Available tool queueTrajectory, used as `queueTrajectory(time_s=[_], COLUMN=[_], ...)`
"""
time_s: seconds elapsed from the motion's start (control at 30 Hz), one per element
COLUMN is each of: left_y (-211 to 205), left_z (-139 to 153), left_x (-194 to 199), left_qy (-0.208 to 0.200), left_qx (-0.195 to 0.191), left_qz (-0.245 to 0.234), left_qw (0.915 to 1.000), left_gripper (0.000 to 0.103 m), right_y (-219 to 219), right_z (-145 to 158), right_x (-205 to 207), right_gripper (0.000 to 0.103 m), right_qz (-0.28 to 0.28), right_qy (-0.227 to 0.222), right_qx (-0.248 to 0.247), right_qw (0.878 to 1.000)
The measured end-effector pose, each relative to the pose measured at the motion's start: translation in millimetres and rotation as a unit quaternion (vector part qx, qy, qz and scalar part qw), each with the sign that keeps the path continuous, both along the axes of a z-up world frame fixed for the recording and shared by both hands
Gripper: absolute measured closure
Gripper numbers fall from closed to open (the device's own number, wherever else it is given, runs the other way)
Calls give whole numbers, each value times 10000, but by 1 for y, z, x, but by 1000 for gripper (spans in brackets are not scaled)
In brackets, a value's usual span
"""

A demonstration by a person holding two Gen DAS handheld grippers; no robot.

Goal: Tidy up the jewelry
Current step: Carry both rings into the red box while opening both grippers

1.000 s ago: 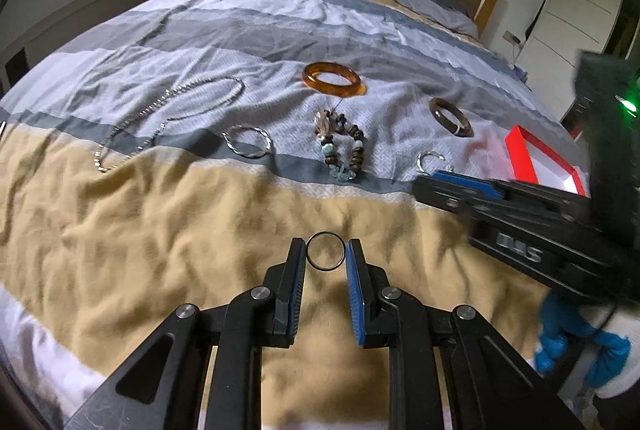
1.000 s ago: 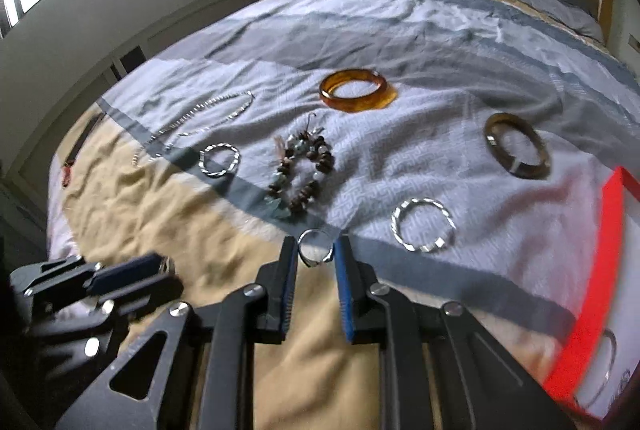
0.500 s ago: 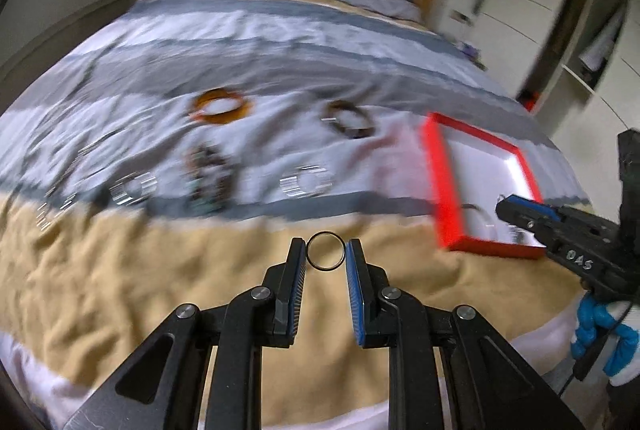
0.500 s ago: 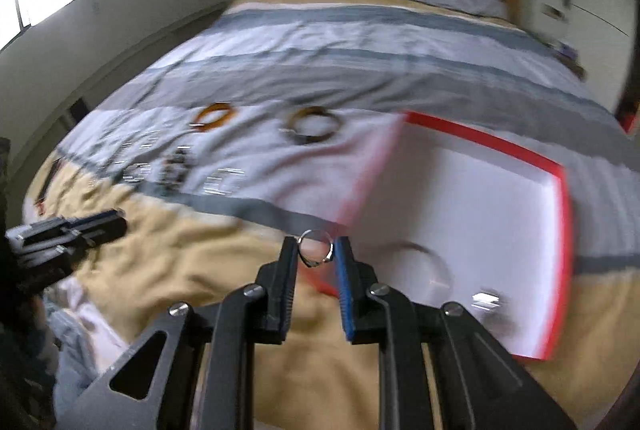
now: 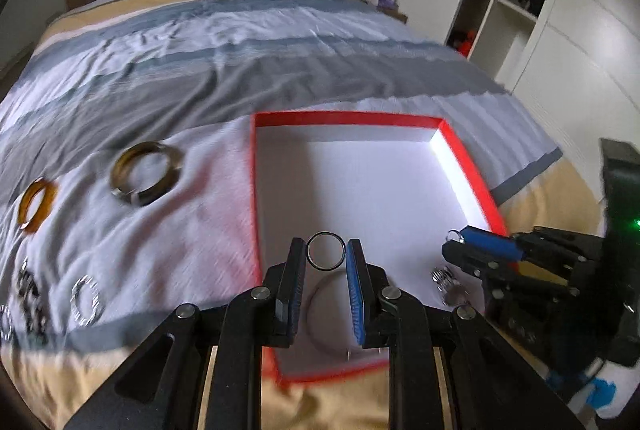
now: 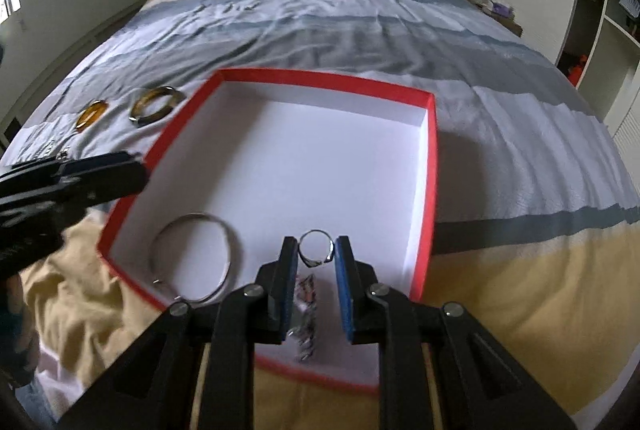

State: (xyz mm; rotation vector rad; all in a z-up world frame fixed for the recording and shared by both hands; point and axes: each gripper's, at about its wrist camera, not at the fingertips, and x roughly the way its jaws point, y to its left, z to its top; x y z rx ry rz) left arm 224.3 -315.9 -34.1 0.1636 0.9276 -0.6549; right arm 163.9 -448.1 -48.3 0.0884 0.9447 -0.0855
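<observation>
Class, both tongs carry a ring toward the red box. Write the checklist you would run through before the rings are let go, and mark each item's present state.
1. Left tongs grip the dark ring: ok.
2. Right tongs grip the silver ring: ok.
3. Both rings over the box floor: ok.
4. Bare floor left beside the bangle in the box: ok.
5. Tongs apart from each other: ok.
6. Rings low enough to drop gently: cannot tell.
</observation>
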Motion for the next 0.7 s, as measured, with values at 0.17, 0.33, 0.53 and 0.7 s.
queueTrajectory(time_s=[0.17,0.33,0.53,0.7], left_y=[-17,-24,-23,-15], left_z=[-29,-44,-44,-30], left_x=[16,16,15,10], left_qy=[134,48,-31,-120], left_qx=[419,648,673,476], left_qz=[33,14,-3,75], left_qw=[9990,9979,9977,9988], left_gripper=[83,83,82,70], right_y=[5,8,8,5], right_z=[-14,-18,-16,-3], right_x=[8,7,4,-9], right_gripper=[85,85,83,71], right_qz=[195,286,257,149], right_qy=[179,186,189,65], right_qx=[-222,-369,-417,-302], right_qw=[9994,9987,9986,9994])
